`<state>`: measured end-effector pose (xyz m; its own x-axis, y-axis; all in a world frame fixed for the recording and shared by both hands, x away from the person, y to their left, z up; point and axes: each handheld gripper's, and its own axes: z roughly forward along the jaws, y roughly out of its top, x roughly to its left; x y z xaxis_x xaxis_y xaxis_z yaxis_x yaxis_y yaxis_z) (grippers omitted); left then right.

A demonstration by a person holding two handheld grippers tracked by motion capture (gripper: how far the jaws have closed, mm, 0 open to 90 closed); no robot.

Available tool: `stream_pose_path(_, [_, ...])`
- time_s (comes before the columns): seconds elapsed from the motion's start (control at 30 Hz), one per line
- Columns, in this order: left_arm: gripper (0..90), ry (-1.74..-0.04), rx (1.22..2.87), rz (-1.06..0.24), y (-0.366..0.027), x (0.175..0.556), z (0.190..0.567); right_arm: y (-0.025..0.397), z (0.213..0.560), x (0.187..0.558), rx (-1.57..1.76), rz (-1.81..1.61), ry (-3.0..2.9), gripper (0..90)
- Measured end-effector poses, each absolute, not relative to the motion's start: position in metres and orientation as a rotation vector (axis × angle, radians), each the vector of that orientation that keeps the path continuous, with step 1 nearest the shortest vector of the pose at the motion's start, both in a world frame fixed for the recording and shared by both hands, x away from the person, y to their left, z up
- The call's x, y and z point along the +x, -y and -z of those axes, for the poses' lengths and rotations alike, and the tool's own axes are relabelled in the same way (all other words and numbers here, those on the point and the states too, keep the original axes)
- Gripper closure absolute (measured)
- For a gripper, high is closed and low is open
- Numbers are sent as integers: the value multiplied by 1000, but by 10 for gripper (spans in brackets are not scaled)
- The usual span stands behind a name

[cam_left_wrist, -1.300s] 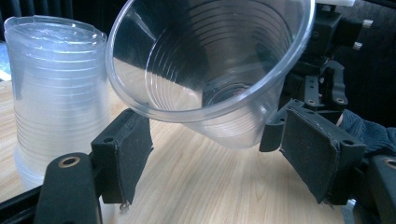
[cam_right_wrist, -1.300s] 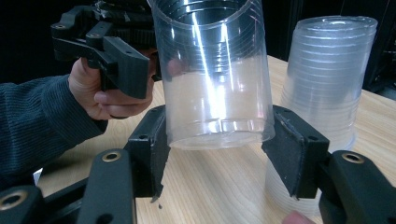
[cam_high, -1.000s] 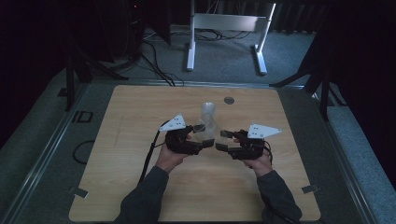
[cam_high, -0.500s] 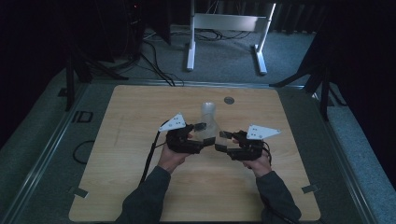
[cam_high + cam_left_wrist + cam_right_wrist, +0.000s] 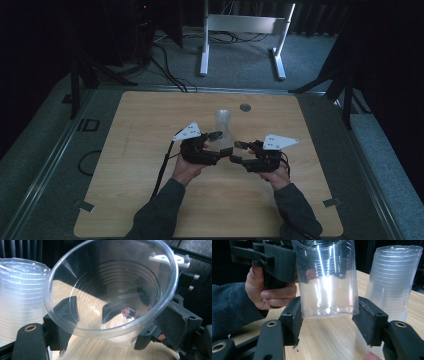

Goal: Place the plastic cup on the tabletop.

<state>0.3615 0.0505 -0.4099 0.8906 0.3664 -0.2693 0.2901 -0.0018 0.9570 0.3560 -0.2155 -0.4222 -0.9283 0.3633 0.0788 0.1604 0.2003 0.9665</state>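
Note:
A clear plastic cup point(image 5: 112, 302) hangs between both grippers above the wooden table point(image 5: 150, 125). My left gripper point(image 5: 117, 318) is shut on its upper wall near the rim, with the cup's mouth facing that camera. My right gripper point(image 5: 327, 320) has its pads pressed against both sides of the cup's point(image 5: 327, 282) base. In the high view the left gripper point(image 5: 216, 145) and right gripper point(image 5: 236, 152) meet tip to tip at mid-table with the cup point(image 5: 226, 148) between them. A stack of clear cups point(image 5: 223, 121) stands upside down just behind them.
The cup stack point(image 5: 392, 282) stands close on the right in the right gripper view, a hand's width from the held cup. A small grey disc point(image 5: 244, 107) sits in the table's far part. A white metal stand point(image 5: 240, 25) and cables lie on the floor beyond.
My right gripper has edged left toward the left gripper, closing the gap between them around the cup. The left gripper and the stack have stayed put.

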Motion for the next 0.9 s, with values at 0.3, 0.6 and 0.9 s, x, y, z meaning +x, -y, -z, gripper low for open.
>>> stream_pose_path(0.3, [273,-534,1575,-69,-52,361,410,214,423,356,505,-1804,-2310,421])
stream_pose_path(0.6, [302,-537,1563,-69,-51,361,412,214,423,356,506,-1798,-2313,421])
stream_pose_path(0.9, [304,-537,1552,-61,-52,361,412,213,422,357,506,-1787,-2322,418])
